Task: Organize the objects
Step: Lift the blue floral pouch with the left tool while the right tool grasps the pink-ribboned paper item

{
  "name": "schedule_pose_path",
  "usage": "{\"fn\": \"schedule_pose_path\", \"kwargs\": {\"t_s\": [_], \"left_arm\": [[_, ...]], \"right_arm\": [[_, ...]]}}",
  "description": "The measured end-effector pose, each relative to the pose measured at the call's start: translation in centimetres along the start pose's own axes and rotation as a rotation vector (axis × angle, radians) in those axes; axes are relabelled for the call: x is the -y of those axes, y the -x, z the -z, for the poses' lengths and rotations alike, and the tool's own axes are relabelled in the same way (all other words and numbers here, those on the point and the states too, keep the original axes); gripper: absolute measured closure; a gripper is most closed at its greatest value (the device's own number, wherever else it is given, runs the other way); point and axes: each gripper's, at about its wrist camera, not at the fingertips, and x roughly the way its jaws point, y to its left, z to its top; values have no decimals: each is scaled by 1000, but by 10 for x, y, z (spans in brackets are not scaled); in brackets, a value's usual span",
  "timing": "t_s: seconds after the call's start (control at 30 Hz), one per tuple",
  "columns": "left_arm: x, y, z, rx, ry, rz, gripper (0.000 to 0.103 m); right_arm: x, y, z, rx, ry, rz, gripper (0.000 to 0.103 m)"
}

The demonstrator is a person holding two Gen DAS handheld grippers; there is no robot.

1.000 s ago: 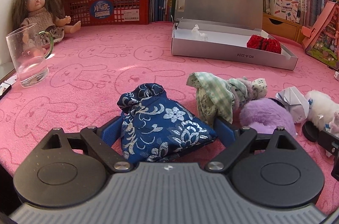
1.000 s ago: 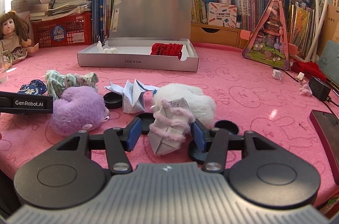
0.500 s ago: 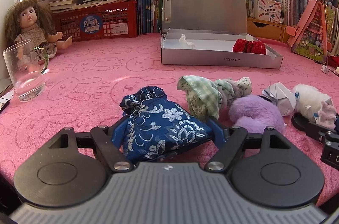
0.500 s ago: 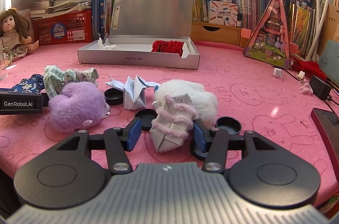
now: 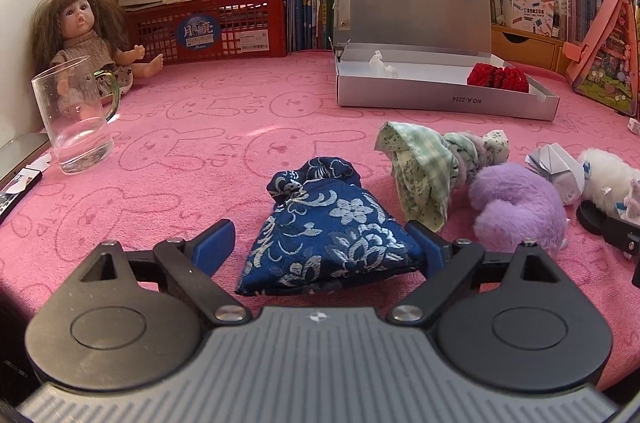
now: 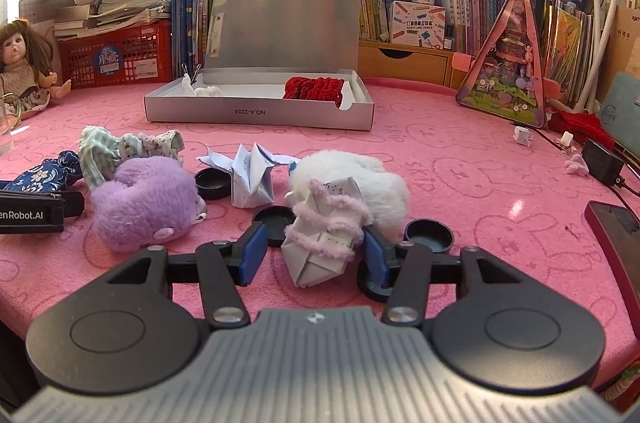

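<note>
A blue brocade pouch (image 5: 324, 235) lies on the pink cloth between the fingers of my left gripper (image 5: 318, 231). Its jaws are opening: the left pad stands clear of the pouch and the right pad only brushes its corner. My right gripper (image 6: 313, 231) is open around a folded paper wrapped in pink fuzzy wire (image 6: 324, 239), with a gap at the left pad. Behind the paper sits a white fluffy toy (image 6: 360, 175). The open silver box (image 5: 440, 99) at the back holds a red knitted piece (image 5: 498, 79) and small white figures.
A checked cloth bundle (image 5: 420, 175), a purple fluffy toy (image 5: 516, 207), a folded paper shape (image 6: 252, 179) and black lids (image 6: 430, 235) crowd the middle. A glass mug (image 5: 76, 119) and a doll (image 5: 84, 35) stand far left. A charger (image 6: 602, 163) and its cable lie right.
The left jaws closed in on the pouch half a second ago and have since widened, so the left pad is off it again. The right gripper and its paper have not moved.
</note>
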Motion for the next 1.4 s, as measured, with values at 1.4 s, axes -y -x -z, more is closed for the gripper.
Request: {"fn": "schedule_pose_path", "kwargs": {"t_s": [1.4], "left_arm": [[0,-3,-12,17,31,-4,38]], "right_arm": [[5,8,-9,15,-116,-12,62]]}}
